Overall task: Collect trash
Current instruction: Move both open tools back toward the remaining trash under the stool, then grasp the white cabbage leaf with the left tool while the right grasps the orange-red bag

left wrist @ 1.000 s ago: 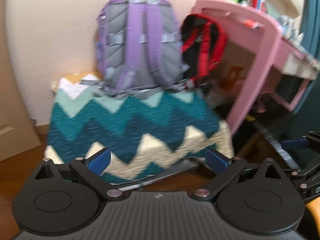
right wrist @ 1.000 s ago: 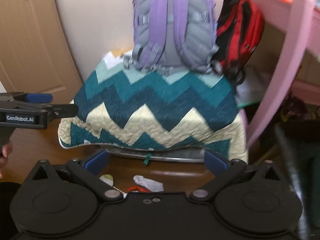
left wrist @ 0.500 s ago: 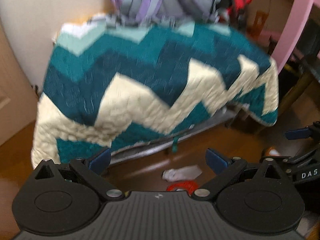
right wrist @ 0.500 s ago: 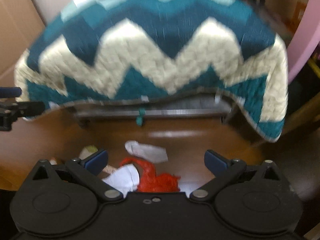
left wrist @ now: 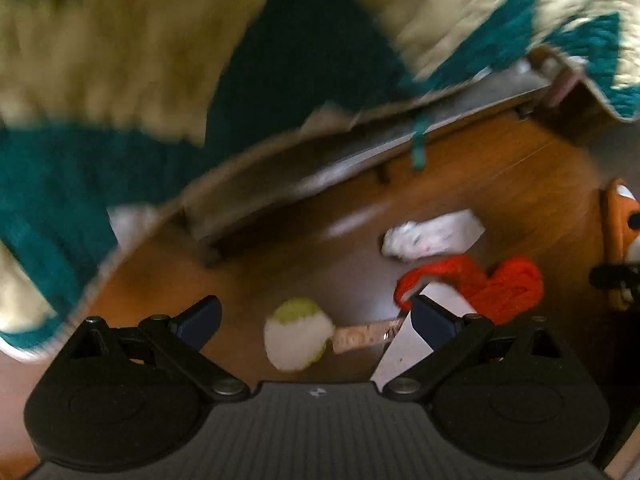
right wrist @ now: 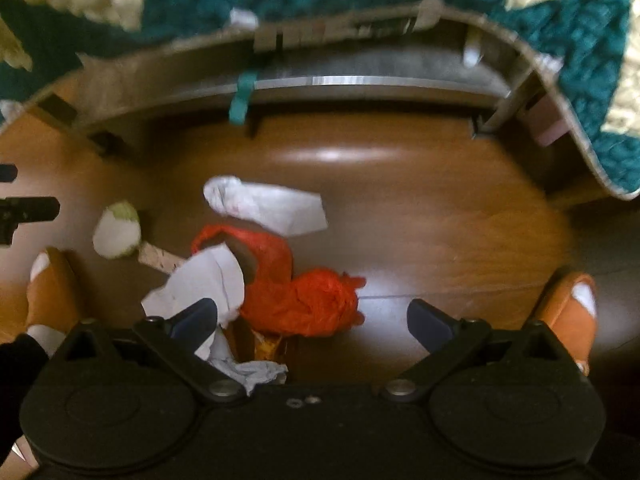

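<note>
We hold both grippers spread wide and empty above the wooden floor (right wrist: pixel 420 216), where the trash lies in a loose cluster in front of the blanket-draped bed (right wrist: pixel 360 80). The red plastic bag (right wrist: pixel 304 300) sits straight ahead of our right gripper (right wrist: pixel 312 320), between its fingers and nearest to it, its long axis running left to right. The round white-and-green scrap (left wrist: pixel 298 334) lies between the fingers of our left gripper (left wrist: pixel 316 318), so each gripper has its own nearest piece.
</note>
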